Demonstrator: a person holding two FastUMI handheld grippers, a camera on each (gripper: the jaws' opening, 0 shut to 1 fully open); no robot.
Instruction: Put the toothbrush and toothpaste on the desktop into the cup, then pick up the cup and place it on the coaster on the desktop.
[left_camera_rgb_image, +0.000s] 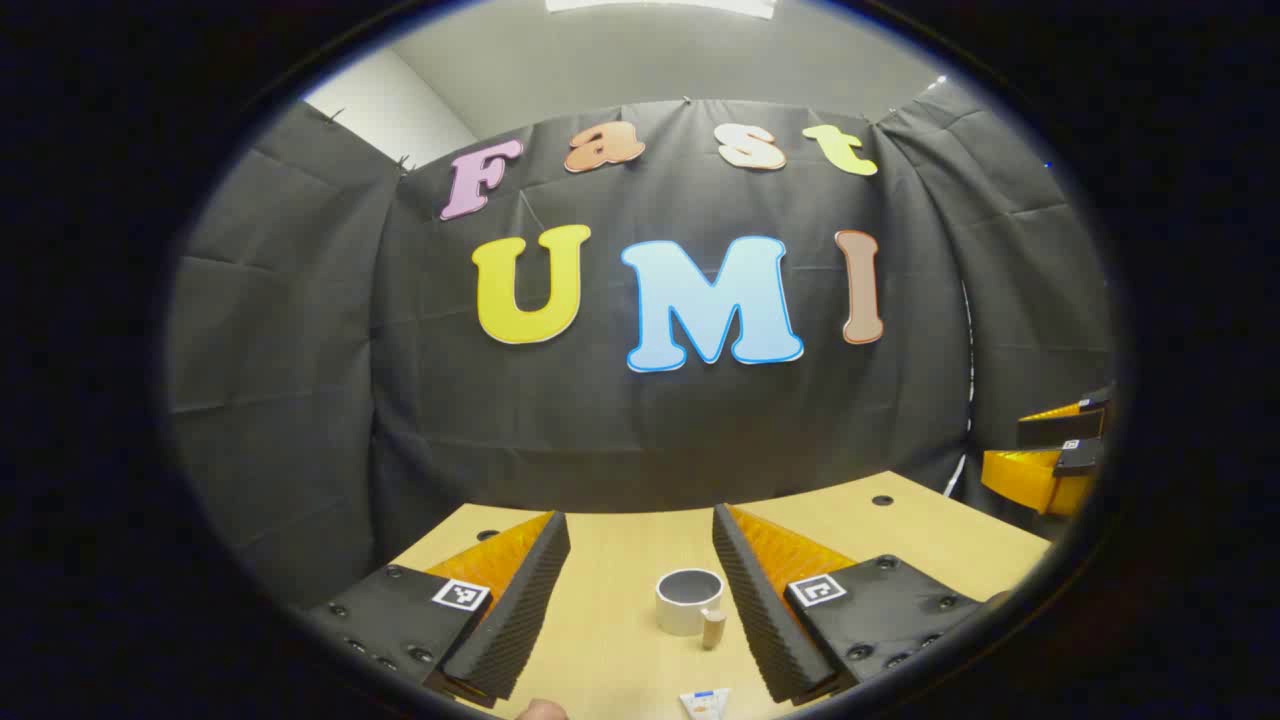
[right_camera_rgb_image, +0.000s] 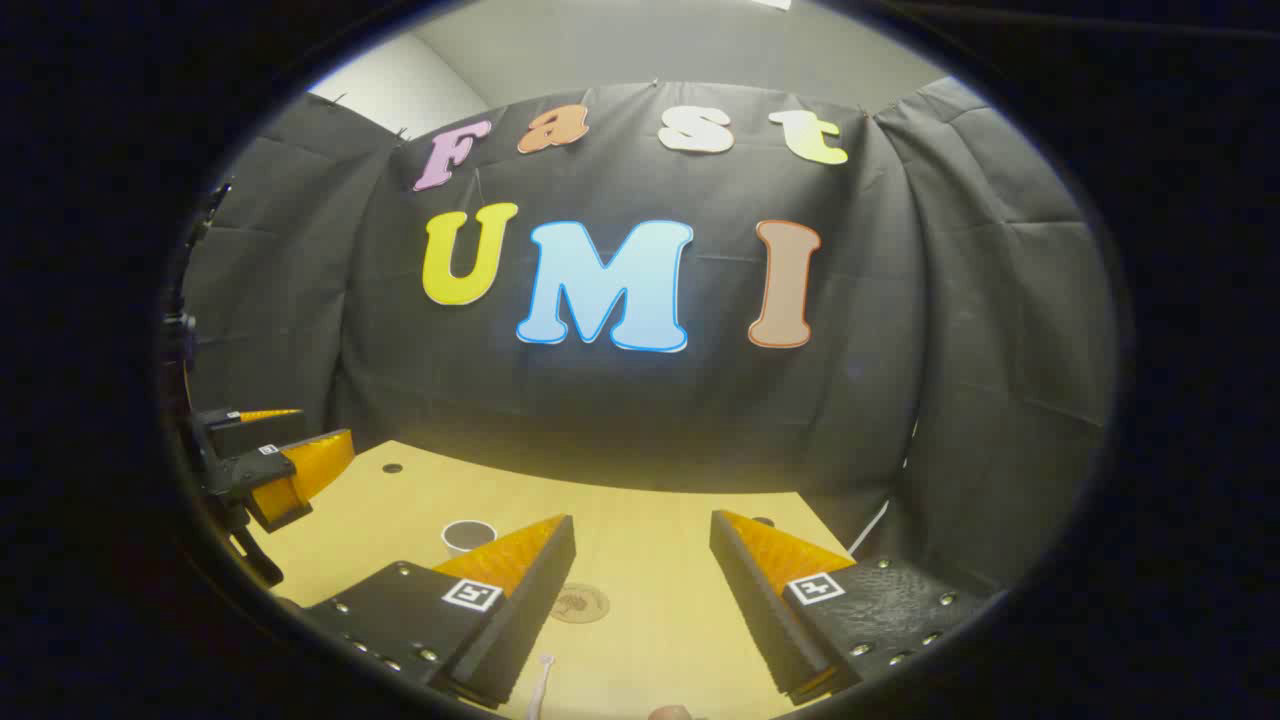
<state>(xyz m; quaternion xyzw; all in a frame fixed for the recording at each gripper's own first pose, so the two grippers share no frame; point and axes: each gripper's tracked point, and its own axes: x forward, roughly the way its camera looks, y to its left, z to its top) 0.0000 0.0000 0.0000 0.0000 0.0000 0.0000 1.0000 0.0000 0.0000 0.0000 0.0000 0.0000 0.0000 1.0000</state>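
Observation:
In the left gripper view a white cup (left_camera_rgb_image: 689, 601) with a wooden handle stands upright on the wooden desktop (left_camera_rgb_image: 620, 560), between and beyond my left gripper's (left_camera_rgb_image: 640, 560) open fingers. The end of a toothpaste tube (left_camera_rgb_image: 705, 703) lies at the bottom edge, nearer than the cup. In the right gripper view my right gripper (right_camera_rgb_image: 642, 560) is open above the desk, nothing between its fingers. A round brown coaster (right_camera_rgb_image: 579, 603) lies flat just beyond its left finger. The toothbrush head (right_camera_rgb_image: 541, 678) shows at the bottom. The cup (right_camera_rgb_image: 468, 537) stands further left.
The right gripper (left_camera_rgb_image: 1050, 450) shows at the far right in the left gripper view; the left gripper (right_camera_rgb_image: 270, 465) shows at the far left in the right gripper view. Small dark holes (left_camera_rgb_image: 882, 499) mark the desktop near its back edge. Black cloth walls close the booth.

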